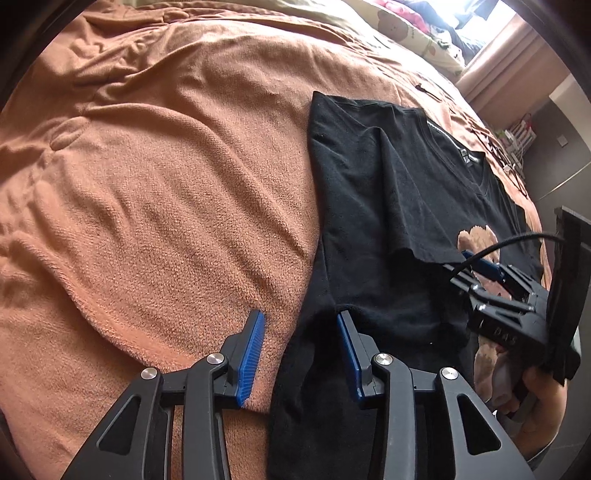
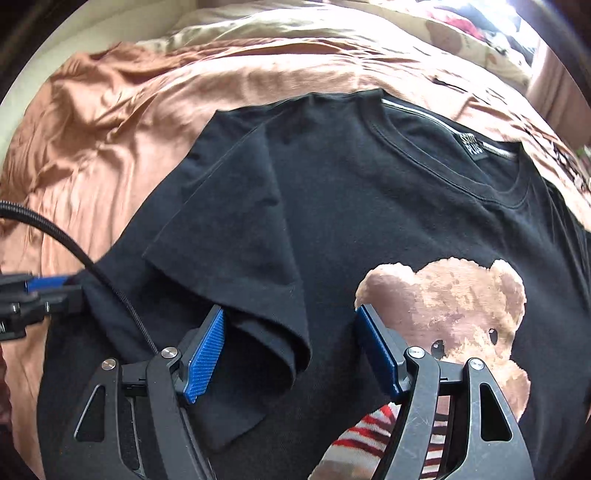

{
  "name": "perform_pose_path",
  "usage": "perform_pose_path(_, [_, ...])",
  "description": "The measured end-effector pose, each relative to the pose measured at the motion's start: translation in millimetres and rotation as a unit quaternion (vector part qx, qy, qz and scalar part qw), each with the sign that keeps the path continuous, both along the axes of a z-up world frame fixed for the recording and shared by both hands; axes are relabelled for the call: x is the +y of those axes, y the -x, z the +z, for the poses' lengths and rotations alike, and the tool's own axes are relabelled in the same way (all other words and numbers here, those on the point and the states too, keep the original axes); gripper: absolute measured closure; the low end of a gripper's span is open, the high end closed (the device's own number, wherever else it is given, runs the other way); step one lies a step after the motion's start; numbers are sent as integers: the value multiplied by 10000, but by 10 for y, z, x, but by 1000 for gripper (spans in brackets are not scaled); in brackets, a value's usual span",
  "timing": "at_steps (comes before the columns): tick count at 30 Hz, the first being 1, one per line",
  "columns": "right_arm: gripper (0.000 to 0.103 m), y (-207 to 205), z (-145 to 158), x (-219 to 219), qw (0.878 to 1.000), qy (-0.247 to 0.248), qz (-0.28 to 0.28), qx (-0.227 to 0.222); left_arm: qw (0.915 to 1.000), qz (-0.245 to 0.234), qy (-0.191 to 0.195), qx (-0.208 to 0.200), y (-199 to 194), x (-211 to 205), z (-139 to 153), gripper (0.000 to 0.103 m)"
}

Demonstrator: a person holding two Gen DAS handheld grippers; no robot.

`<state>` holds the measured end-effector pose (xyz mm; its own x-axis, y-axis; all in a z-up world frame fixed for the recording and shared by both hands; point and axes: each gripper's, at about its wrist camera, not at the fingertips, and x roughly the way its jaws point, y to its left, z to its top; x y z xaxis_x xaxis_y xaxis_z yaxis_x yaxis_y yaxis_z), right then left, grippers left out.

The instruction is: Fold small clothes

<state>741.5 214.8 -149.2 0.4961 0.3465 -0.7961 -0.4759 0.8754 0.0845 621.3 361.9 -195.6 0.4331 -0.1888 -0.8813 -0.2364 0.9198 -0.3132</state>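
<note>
A black T-shirt with a brown teddy-bear print lies face up on an orange blanket. Its left sleeve is folded inward over the chest. My right gripper hangs open just above the folded sleeve's hem, nothing between its blue pads. My left gripper is open at the shirt's left side edge, one finger over the blanket, the other over black cloth. The right gripper shows in the left wrist view over the bear print, held by a hand.
The orange blanket covers the bed, wrinkled to the left. A bear-print pillow lies at the far end by a bright window. A black cable runs across the shirt's left side. Shelving stands beyond the bed's right edge.
</note>
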Motion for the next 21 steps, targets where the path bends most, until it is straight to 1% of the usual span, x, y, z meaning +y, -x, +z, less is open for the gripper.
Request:
perform_pose_path(3, [34, -91, -10, -147, 9986, -347, -393, 52, 10000, -29, -54, 30, -13, -19, -7, 63])
perform_pose_path(5, [34, -129, -19, -271, 9966, -482, -663, 52, 10000, -32, -67, 41, -17, -26, -10, 64])
perform_pose_path(8, [34, -186, -18, -510, 9898, -768, -1198, 43, 9999, -58, -104, 52, -2, -21, -17, 64])
perform_pose_path(10, [42, -218, -47, -670, 9838, -1077, -1424, 144, 9999, -61, -130, 64, 9, -19, -18, 65])
perform_pose_path(11, [50, -233, -71, -740, 9806, -1240, -1504, 212, 9999, -58, -128, 66, 16, -12, -18, 65])
perform_pose_path(12, [55, -251, -97, -808, 9770, -1416, -1571, 282, 9999, -48, -115, 68, 18, -4, -20, 65])
perform_pose_path(16, [56, -293, -172, -1018, 9610, -2165, -1627, 560, 9999, -17, -93, 61, 28, 11, -8, 65])
perform_pose_path(19, [56, -349, -240, -1068, 9501, -2679, -1307, 923, 9999, -50, -135, 21, 40, -3, -1, 65])
perform_pose_path(21, [56, -388, -318, -1048, 9406, -2983, -1093, 1194, 9998, -77, -166, 31, 42, -10, -4, 68])
